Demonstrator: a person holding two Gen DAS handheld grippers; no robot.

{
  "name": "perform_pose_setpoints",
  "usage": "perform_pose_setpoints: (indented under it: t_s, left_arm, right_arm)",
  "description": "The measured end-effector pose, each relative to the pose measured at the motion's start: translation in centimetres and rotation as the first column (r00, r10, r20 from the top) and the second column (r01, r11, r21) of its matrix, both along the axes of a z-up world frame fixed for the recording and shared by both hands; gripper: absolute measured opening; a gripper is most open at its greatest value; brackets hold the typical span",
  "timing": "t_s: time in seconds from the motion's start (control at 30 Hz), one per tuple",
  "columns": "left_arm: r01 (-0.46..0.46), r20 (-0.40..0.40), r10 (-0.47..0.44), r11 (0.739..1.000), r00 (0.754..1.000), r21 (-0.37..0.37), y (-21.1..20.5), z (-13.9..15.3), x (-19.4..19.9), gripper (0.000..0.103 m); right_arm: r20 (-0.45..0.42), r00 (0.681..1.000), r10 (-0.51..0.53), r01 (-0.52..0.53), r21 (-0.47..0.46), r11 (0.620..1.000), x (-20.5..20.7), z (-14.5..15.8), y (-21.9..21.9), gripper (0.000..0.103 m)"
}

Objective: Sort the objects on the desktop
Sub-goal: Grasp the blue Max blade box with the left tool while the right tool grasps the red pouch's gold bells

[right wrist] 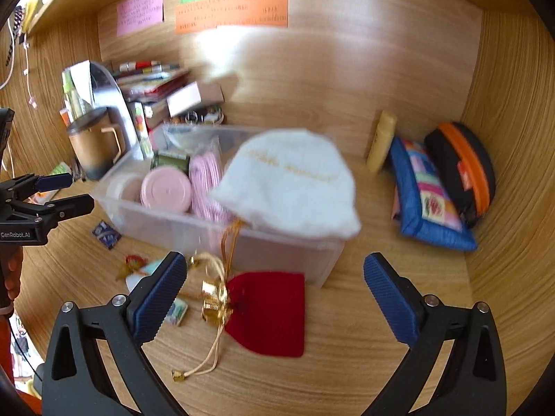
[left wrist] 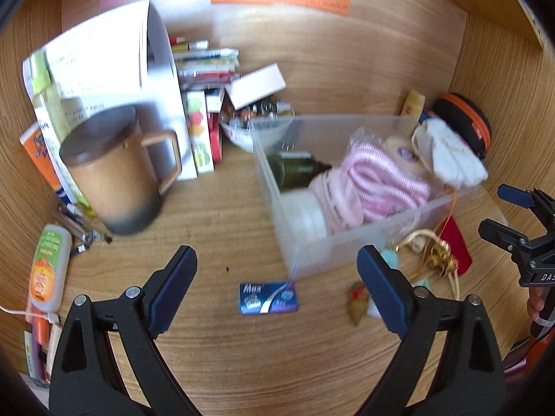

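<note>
Clear plastic bin (right wrist: 222, 239) already holds jars, a pink cloth and a white pouch (right wrist: 288, 180) — yet the red pouch (right wrist: 270, 312), gold trinket (right wrist: 213, 300) and blue packet (left wrist: 267, 297) lie just before it, both left gripper (left wrist: 277, 291) and right gripper (right wrist: 274, 294) gaping, empty.

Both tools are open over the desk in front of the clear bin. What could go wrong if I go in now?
The gold cord loops from the red pouch beside the right tool; it could snag a finger. The white pouch overhangs the clear bin's front wall and may slide out if bumped. The blue card pack lies flat under the left tool, hard to pinch.
</note>
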State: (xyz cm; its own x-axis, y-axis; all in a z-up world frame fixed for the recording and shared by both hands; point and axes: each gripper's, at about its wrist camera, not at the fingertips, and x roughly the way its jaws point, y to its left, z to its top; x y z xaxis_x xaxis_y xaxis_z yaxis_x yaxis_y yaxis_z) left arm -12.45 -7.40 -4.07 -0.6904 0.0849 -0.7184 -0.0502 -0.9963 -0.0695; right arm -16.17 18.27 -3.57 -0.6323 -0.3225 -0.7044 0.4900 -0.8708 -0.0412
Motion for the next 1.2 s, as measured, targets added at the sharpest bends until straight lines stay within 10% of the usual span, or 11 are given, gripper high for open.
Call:
perform_pose_setpoints:
  t_s: [1.2]
  left_arm:
    - [-0.034, 0.128, 0.043, 0.997, 0.991, -0.073, -0.7, -6.0, -1.0, 0.092]
  right_arm:
    - [0.197, 0.980, -0.024, 0.020, 0.020, 1.000, -1.7, -7.2, -0.3, 0.101]
